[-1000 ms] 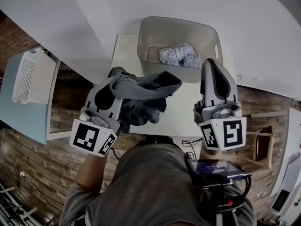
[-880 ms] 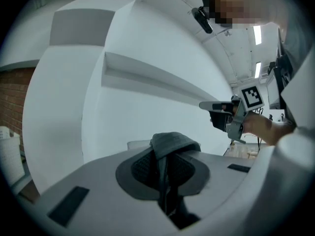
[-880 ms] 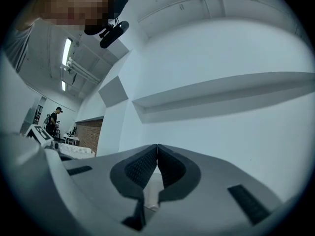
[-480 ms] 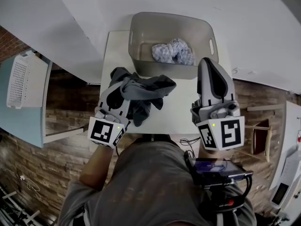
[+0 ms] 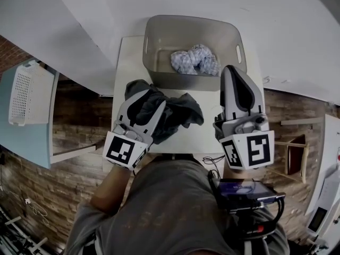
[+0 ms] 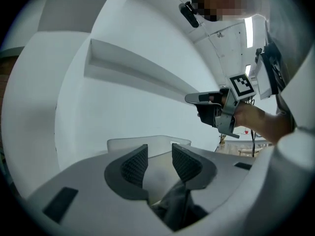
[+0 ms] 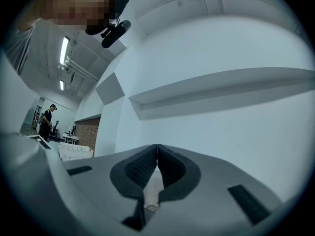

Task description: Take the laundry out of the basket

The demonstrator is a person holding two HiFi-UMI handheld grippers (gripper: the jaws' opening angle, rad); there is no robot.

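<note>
Dark grey crumpled laundry cloth (image 5: 180, 110) down on the white tabletop (image 5: 129, 62) in front of the grey plastic basket (image 5: 186, 81), loose between the left gripper's (image 6: 156, 156) just-parted jaws, right gripper (image 5: 239, 73) pinched closed, empty, beside the basket; next, likely the white patterned bundle (image 5: 195, 60) inside.

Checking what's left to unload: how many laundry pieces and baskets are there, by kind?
Dark grey garment, outside: 1
Pale patterned bundle, not yet out: 1
Grey basket: 1
White perforated basket: 1
Total: 4
</note>
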